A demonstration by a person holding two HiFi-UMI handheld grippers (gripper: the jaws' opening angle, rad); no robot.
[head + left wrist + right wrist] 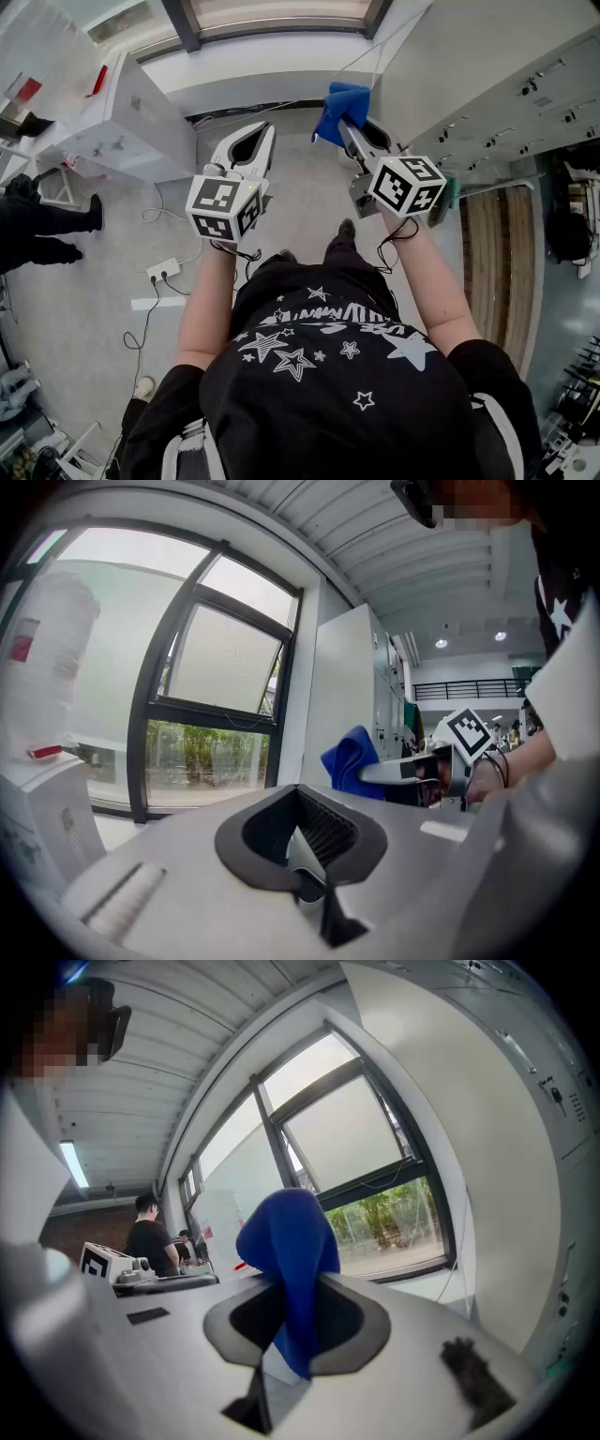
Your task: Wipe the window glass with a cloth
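Note:
My right gripper (345,127) is shut on a blue cloth (342,101), held out toward the window glass (281,11) at the top of the head view. In the right gripper view the blue cloth (291,1241) bunches up between the jaws of the right gripper (295,1283), with the window glass (352,1138) beyond and apart from it. My left gripper (265,133) is beside it to the left, shut and holding nothing. The left gripper view shows the left gripper (300,794), the window glass (225,663) ahead and the blue cloth (352,759) at the right.
A white sill (272,75) runs below the window. A white cabinet (131,112) stands at the left and grey locker doors (487,84) at the right. A power strip (164,270) and cables lie on the floor. Another person's dark legs (42,230) are at far left.

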